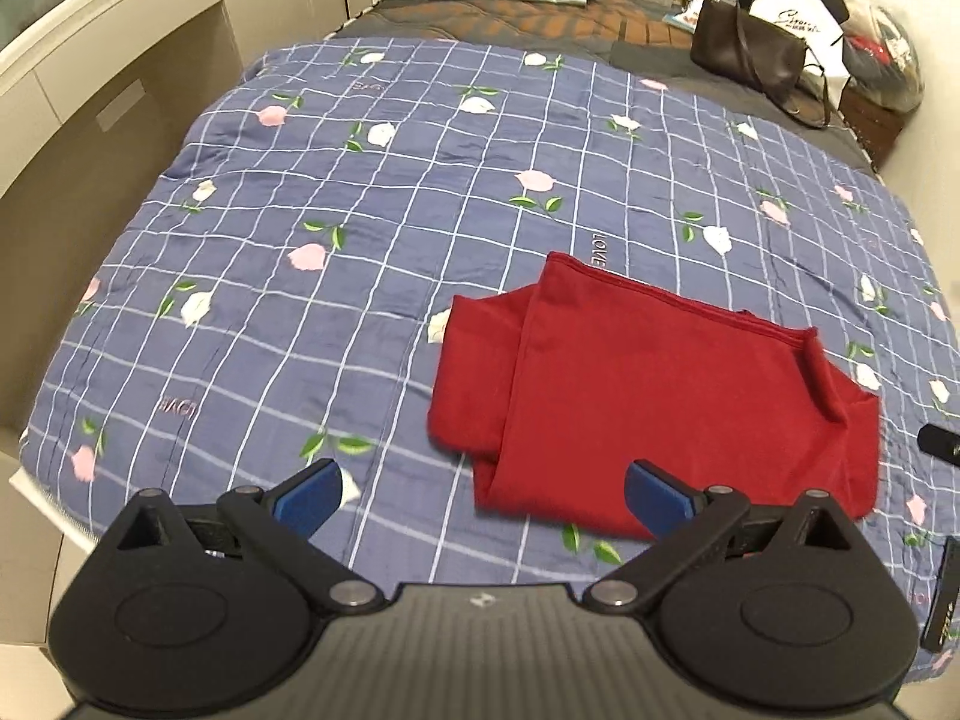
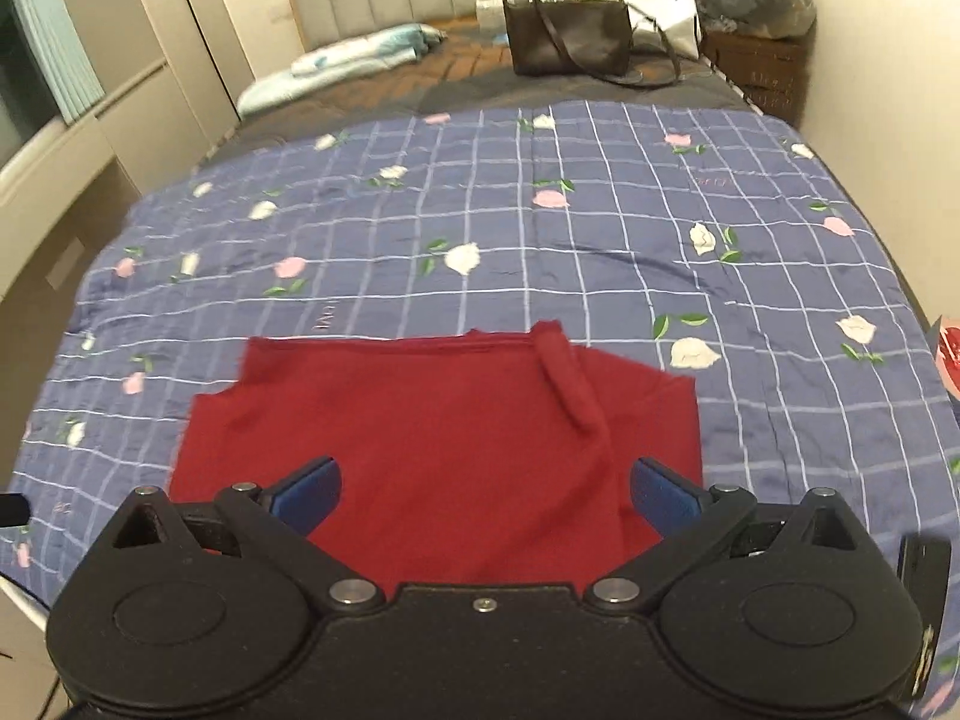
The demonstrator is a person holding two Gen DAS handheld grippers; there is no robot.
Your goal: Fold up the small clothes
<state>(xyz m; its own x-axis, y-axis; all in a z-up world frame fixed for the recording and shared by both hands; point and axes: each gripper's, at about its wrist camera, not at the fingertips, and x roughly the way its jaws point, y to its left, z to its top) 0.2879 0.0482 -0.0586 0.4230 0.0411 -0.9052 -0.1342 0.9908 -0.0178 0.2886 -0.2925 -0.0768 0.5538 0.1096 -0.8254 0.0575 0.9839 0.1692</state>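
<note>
Left wrist view shows the left tongs (image 1: 483, 495) spread wide and holding nothing, poised above a blue checked quilt with pink and white flowers (image 1: 372, 192) on the bed. A folded dark red cloth garment (image 1: 630, 402) lies flat on the quilt, ahead and to the right. Right wrist view has the right tongs (image 2: 485, 495) likewise wide and empty, directly over the garment's near edge.
</note>
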